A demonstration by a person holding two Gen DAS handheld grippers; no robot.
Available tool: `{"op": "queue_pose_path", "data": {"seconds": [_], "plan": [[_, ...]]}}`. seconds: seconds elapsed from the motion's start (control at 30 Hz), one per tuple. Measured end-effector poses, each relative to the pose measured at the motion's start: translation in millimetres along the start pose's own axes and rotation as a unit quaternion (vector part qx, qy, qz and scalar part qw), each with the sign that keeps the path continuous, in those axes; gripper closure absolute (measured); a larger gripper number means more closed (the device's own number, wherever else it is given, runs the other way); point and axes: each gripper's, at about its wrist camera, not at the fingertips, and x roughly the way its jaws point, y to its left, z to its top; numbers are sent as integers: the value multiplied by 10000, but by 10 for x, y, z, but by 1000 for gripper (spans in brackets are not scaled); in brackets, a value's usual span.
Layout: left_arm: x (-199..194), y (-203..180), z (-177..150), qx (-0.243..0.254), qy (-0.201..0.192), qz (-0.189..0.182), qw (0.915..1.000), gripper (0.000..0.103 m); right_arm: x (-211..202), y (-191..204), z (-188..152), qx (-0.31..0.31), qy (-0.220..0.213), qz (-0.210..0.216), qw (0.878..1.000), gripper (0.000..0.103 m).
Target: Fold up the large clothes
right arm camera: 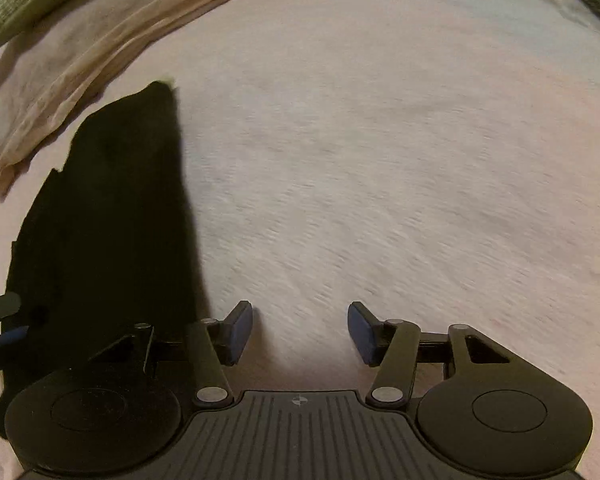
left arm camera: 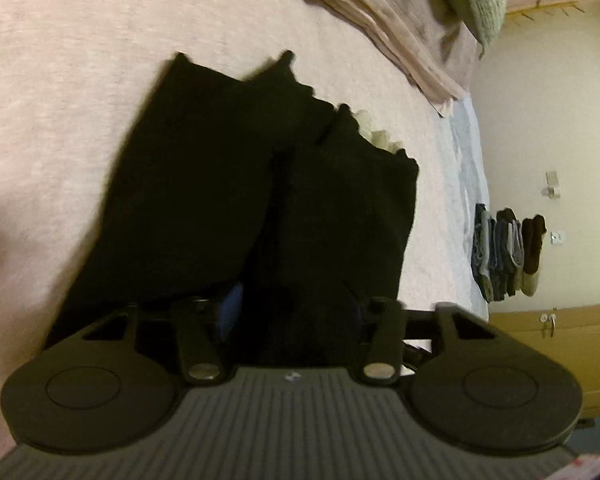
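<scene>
Fingers of the left gripper pinch the black trousers on the bed; right gripper spread over bare bedspread, holding nothing.

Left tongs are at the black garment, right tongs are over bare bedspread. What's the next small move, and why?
Probably slide the right tongs left onto the black garment's near edge. They stand open with only pink bedspread between them, while the left tongs already have dark cloth between their fingers.
</scene>
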Motion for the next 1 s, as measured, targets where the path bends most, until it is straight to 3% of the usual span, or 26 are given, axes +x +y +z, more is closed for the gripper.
{"op": "queue_pose_path", "data": {"seconds": [0.03,0.07,0.17,0.23,0.33,0.43,0.53,0.6,0.67,0.83,0.93,1.0], "plan": [[32,-43,-5,91,-5,115,9999,88,50,29,27,-64,0,27,10000,52],[45,-93,-5,202,-57,233,9995,95,61,102,48,-126,-3,116,9999,52],[-169,-310,-30,781,-387,265,9958,96,94,325,107,-565,-21,-71,9984,61],[-412,-455,-66,1361,-650,411,9877,96,100,456,113,-873,-128,-49,9961,61],[-667,-401,-68,1605,-852,643,9812,96,81,653,73,-1191,-184,19,9927,61],[-689,-120,-30,1526,-980,918,9791,97,93,931,0,-1641,-298,-150,9859,61],[-659,59,36,1404,-1143,849,9798,97,65,1133,-51,-1995,-486,-376,9780,61],[-704,25,23,1631,-1362,867,9733,97,40,1181,-64,-2053,-543,-354,9765,62],[-785,41,10,1742,-1526,879,9688,97,69,1203,-78,-2031,-554,-280,9772,62],[-577,379,5,1389,-1342,1138,9746,94,220,1201,-126,-1897,-604,-184,9798,62],[-653,468,-1,881,-1559,1040,9783,80,198,1046,-69,-1422,-565,177,9881,61],[-783,429,-40,731,-1626,1058,9783,80,105,905,-43,-1147,-481,353,9916,61]]}}
